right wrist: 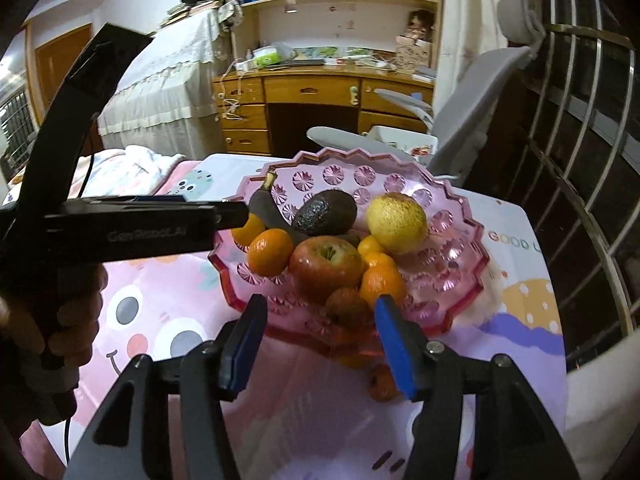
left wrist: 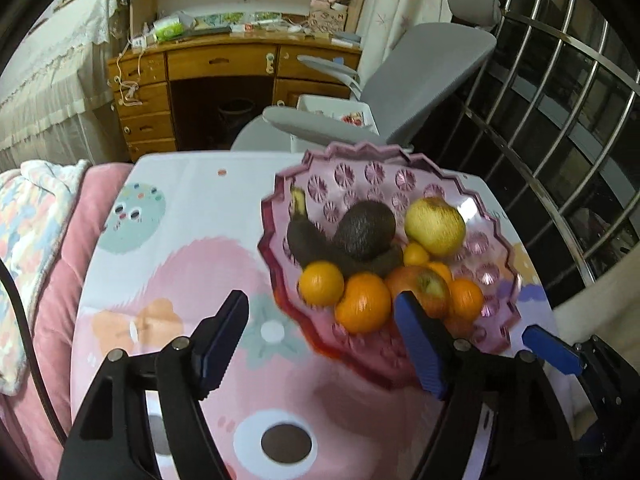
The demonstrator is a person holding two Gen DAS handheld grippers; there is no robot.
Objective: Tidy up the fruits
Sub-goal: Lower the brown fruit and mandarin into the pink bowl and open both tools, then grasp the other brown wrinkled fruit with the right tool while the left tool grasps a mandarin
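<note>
the cartoon-print table [left wrist: 172,248] carries a pink scalloped bowl [right wrist: 460,280] toward its right side. in the bowl lie a blackened banana [left wrist: 304,240], avocado [right wrist: 326,212], yellow fruit [right wrist: 396,218], red apple [right wrist: 324,266] and oranges [left wrist: 362,302]. the left gripper [left wrist: 320,336] and right gripper [right wrist: 320,336] both hang just before the bowl, jaws apart, gripping nothing.
</note>
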